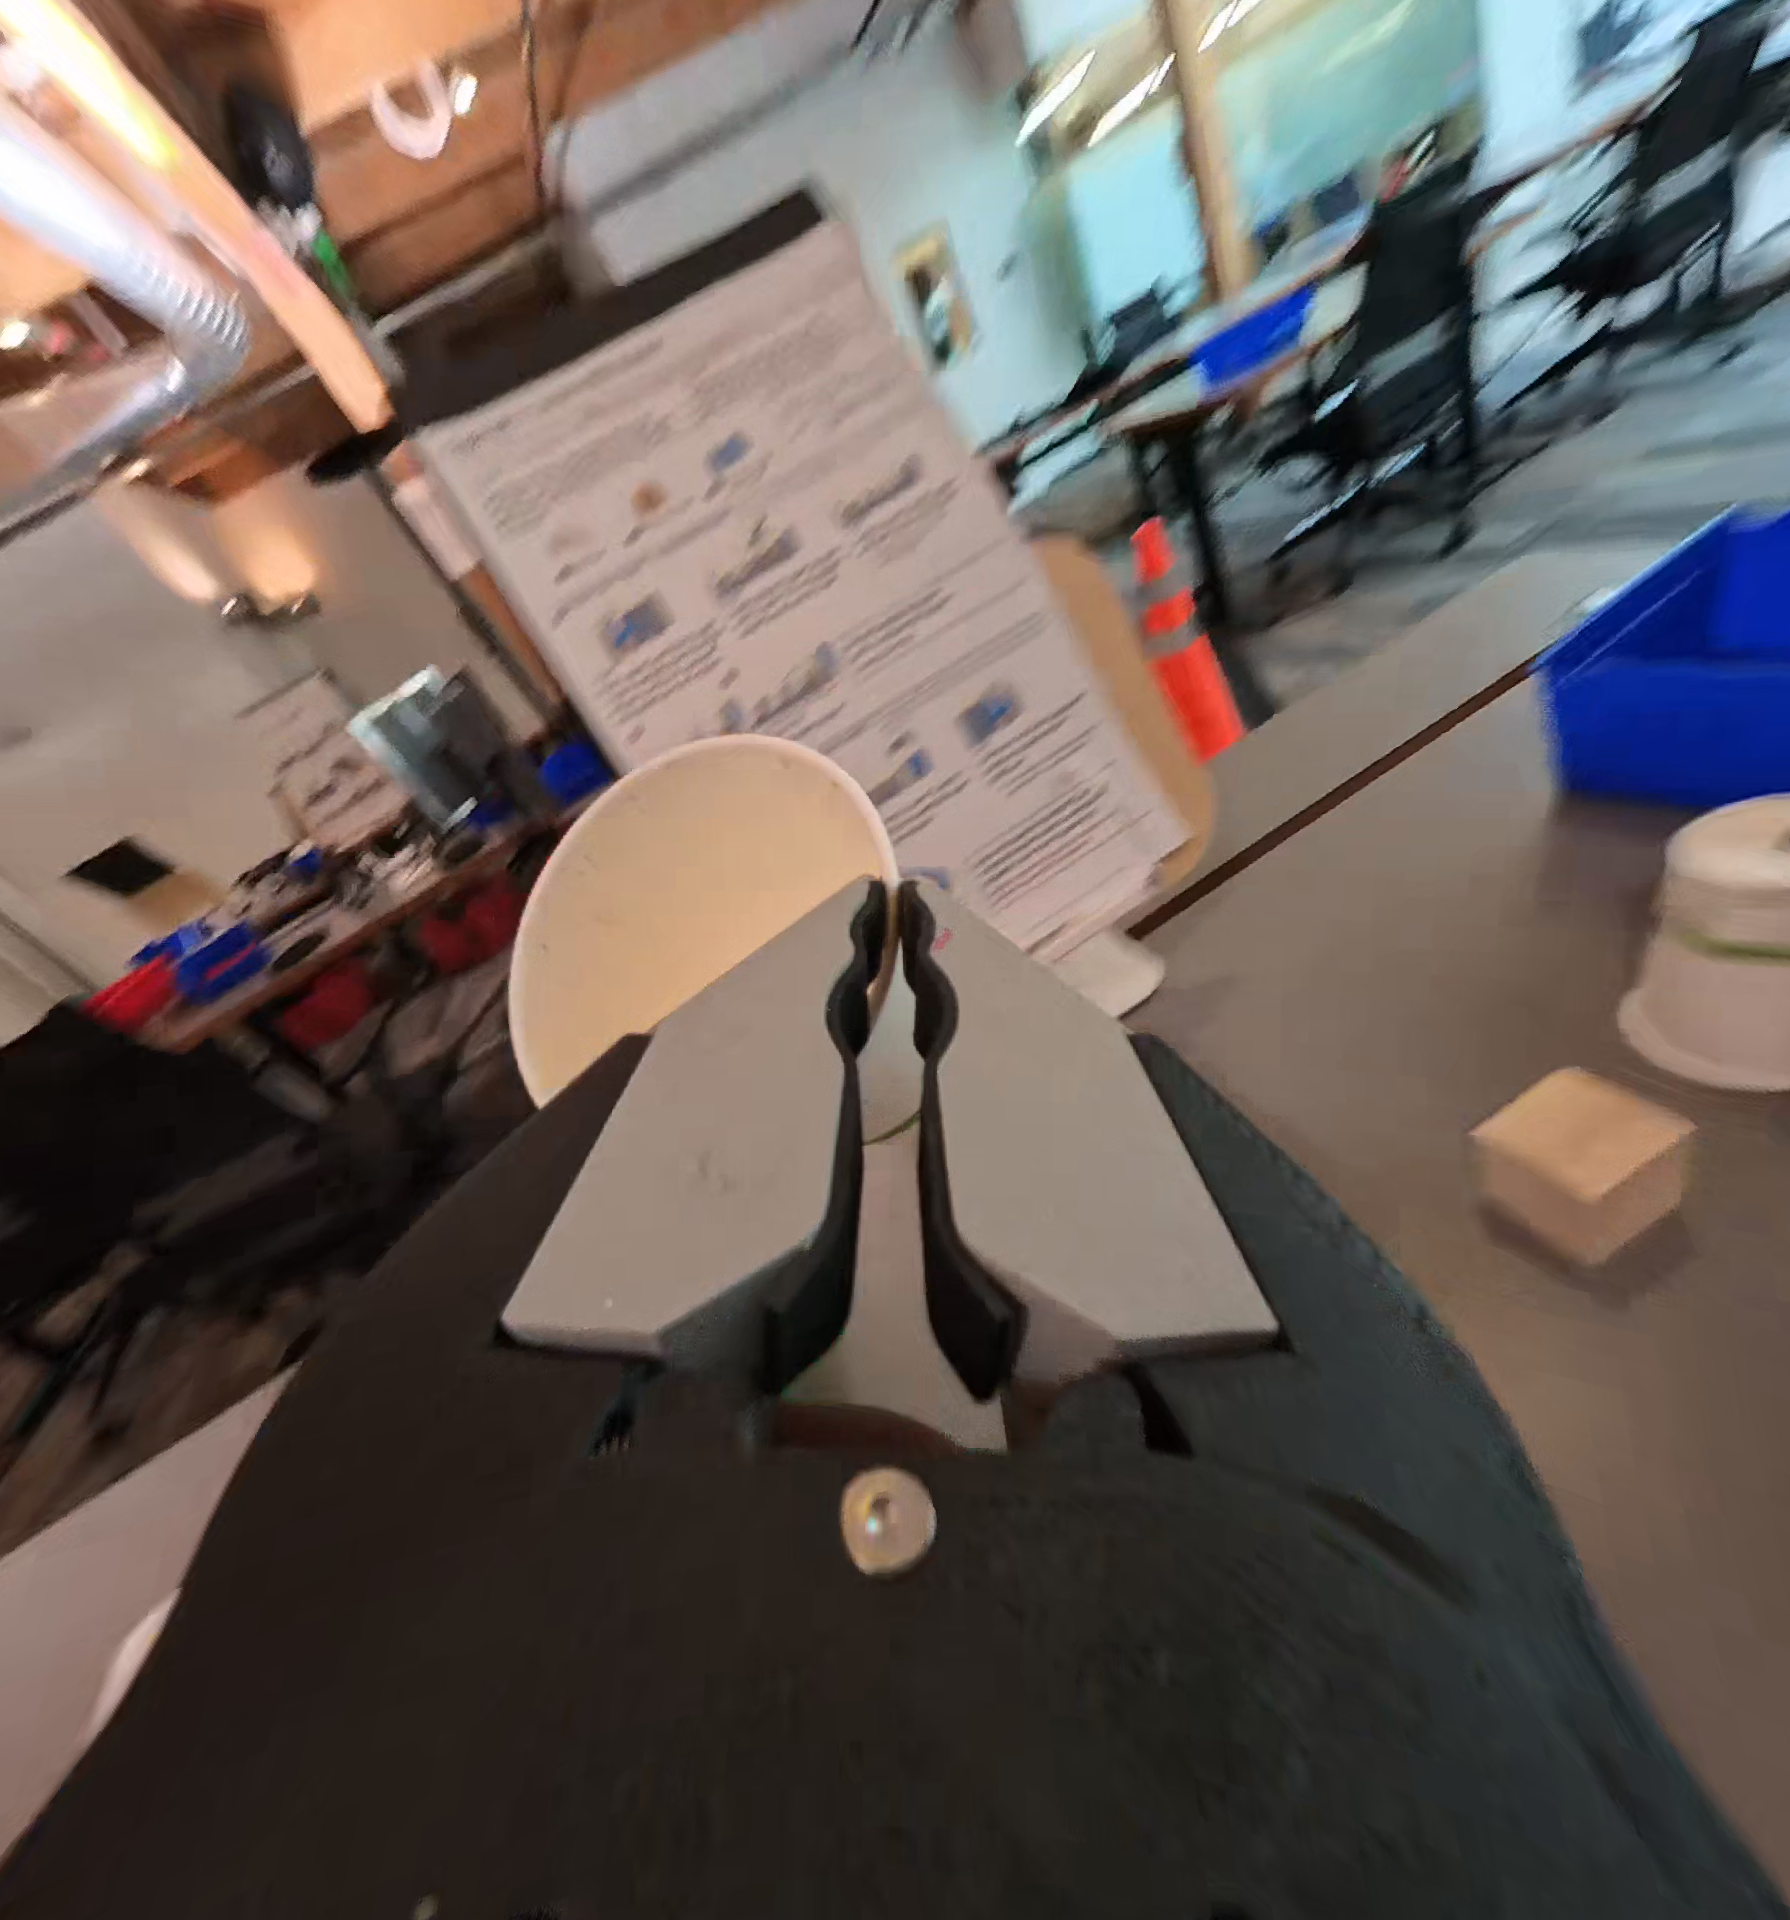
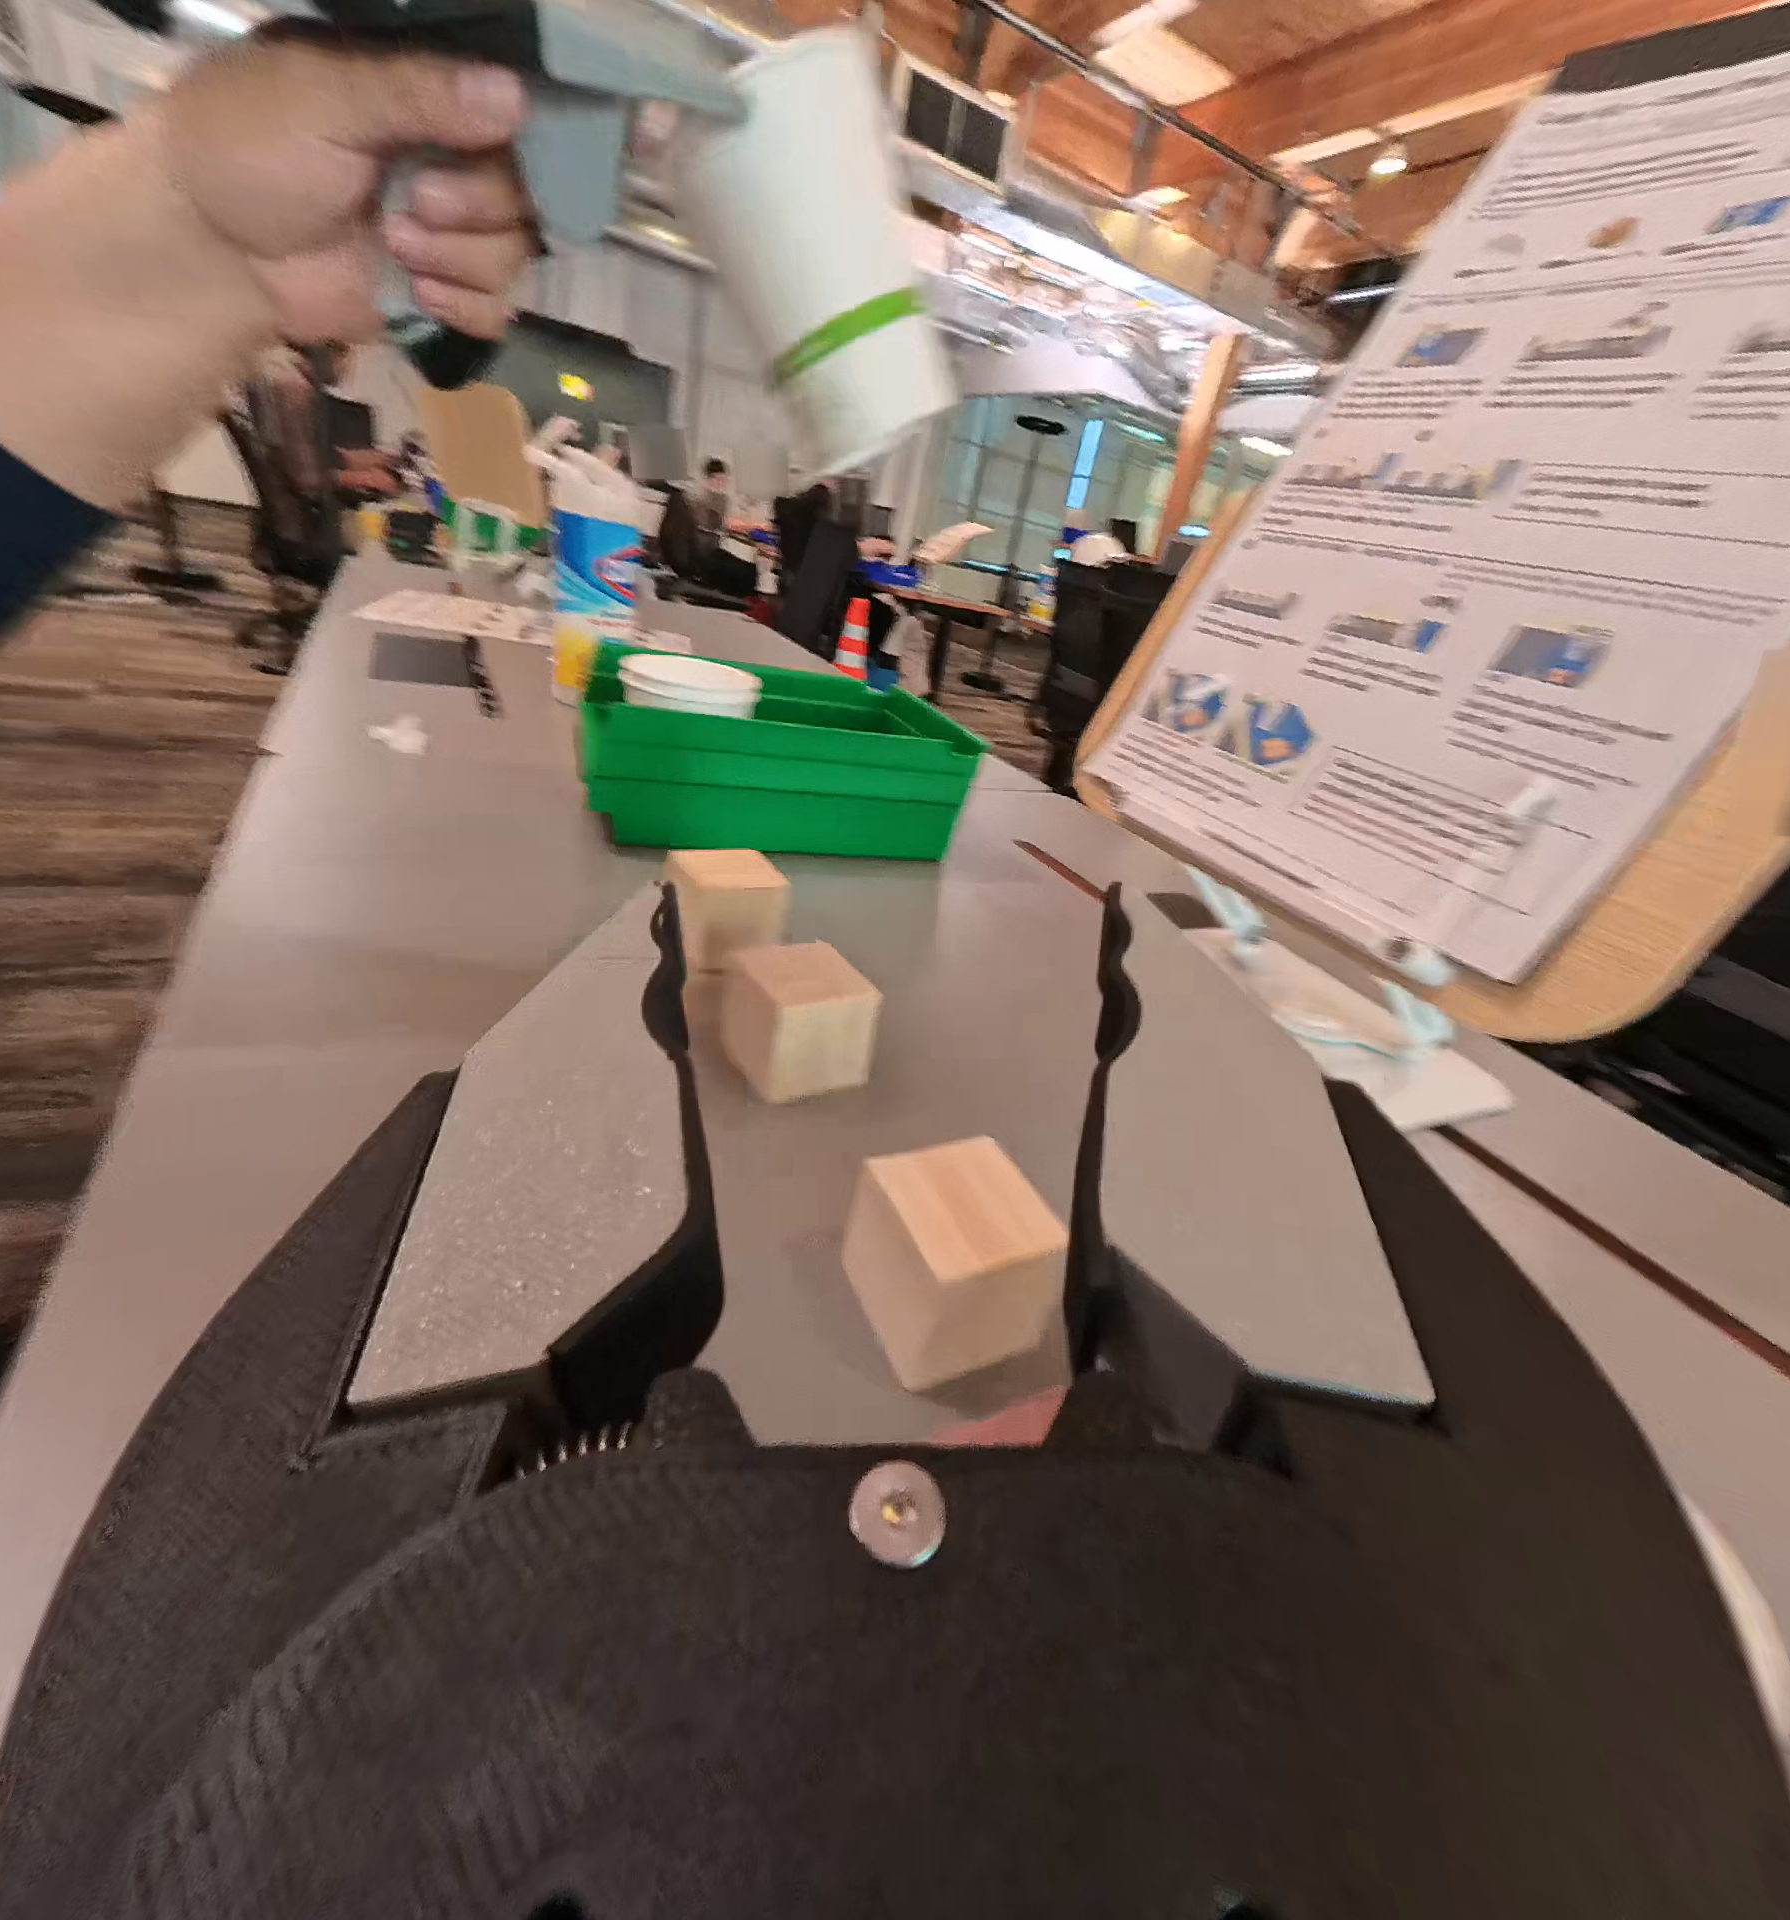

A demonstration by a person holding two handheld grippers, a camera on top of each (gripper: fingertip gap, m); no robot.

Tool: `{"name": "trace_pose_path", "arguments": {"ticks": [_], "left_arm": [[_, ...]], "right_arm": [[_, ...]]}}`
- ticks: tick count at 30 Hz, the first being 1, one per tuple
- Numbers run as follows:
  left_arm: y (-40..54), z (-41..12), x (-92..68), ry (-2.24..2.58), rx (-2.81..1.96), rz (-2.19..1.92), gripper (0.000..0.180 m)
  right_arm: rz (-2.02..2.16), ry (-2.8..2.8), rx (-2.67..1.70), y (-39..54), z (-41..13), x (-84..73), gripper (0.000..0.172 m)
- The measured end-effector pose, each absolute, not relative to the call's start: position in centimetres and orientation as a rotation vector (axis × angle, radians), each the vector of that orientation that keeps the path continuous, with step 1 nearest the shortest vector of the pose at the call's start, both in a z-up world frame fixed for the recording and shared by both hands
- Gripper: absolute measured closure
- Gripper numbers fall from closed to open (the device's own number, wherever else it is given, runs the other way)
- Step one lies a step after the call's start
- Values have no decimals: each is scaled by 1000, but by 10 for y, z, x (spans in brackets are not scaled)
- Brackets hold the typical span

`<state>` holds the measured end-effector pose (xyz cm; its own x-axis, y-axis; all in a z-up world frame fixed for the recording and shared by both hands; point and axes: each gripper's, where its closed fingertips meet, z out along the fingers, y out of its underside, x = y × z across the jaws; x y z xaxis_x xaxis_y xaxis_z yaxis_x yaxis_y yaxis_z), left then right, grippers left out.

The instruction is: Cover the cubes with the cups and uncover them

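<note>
— So, where is the cup (image 2: 818, 249) just now?

— Up in the air, well above the grey table (image 2: 351, 862). The left gripper (image 1: 892, 894) has its fingers pinched nearly together on the cup's rim wall, one pad inside and one outside.

— And which way does it point?

— Its long axis is tilted, neither upright nor level. In the right wrist view the rim end sits high at the gripper and the closed bottom hangs lower, slanting away from the hand (image 2: 278, 208). From the left wrist view you look straight into its pale, open mouth.

— The right gripper (image 2: 891, 904)?

— Wide open, nothing in its grasp. It hovers over three wooden cubes: the near cube (image 2: 948, 1257), the middle cube (image 2: 803, 1018) and the far cube (image 2: 730, 904), all bare on the table, in a loose line running towards the green tray (image 2: 787, 800).

— Any other cup?

— One inverted cup (image 1: 1753, 935) stands mouth down on the table, near a blue bin (image 1: 1722, 665).
</note>
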<state>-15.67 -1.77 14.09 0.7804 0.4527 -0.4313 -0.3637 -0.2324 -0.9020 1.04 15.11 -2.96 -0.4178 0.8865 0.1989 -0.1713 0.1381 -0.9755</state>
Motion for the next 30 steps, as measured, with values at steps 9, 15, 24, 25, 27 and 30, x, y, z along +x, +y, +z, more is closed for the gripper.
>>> {"name": "trace_pose_path", "arguments": {"ticks": [9,15,24,25,27,30], "left_arm": [[80,129,7,225,-1257,106,179],[102,79,11,197,-1248,-122,179],[122,7,4,195,-1354,-320,179],[126,-2,6,190,-1386,-338,179],[129,-12,11,214,-1433,-339,179],[131,-26,20,271,-1487,-298,179]], "right_arm": [[1802,-1481,-809,99,-27,-12,95],[2128,-1262,-865,119,4,-11,93],[2172,-1070,-983,161,9,-16,77],[2169,-1057,-989,164,9,-16,76],[2182,-1042,-990,168,11,-15,78],[2196,-1041,-1003,170,10,-15,79]]}}
